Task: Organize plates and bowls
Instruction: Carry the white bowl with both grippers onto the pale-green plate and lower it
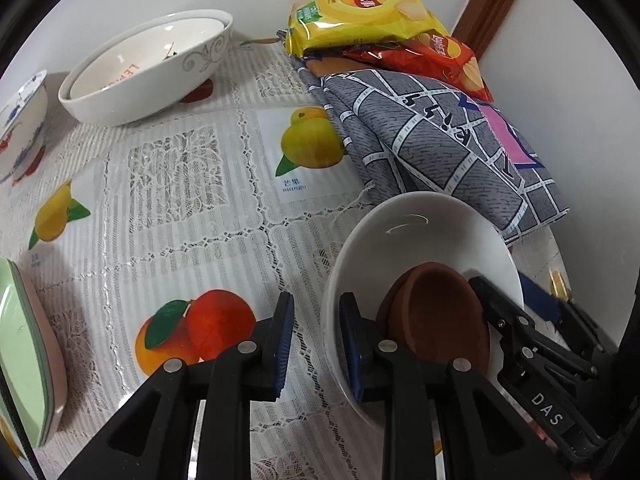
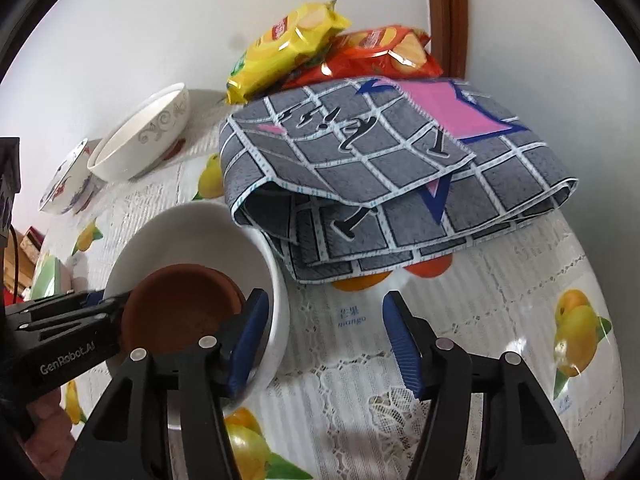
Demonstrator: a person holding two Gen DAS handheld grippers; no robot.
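Note:
A plain white bowl [image 1: 424,232] [image 2: 192,232] sits on the fruit-print tablecloth with a brown clay saucer [image 1: 440,316] [image 2: 180,308] leaning inside it. My left gripper [image 1: 318,344] is open, its jaws straddling the bowl's left rim. My right gripper [image 2: 324,340] is open, its left finger inside the bowl at the right rim, its right finger outside over the cloth. A large white bowl with grey scrollwork [image 1: 148,68] [image 2: 144,136] and a small blue-and-red patterned bowl [image 1: 20,120] [image 2: 68,184] stand at the far left by the wall. Green and pink plates [image 1: 28,360] [image 2: 50,280] are stacked at the left.
A folded grey patterned cloth [image 1: 432,140] [image 2: 392,184] lies just behind the white bowl. Yellow [image 1: 356,16] [image 2: 288,48] and red [image 1: 432,60] [image 2: 380,56] crisp bags rest against the wall in the corner. A brown door frame [image 2: 448,16] rises behind.

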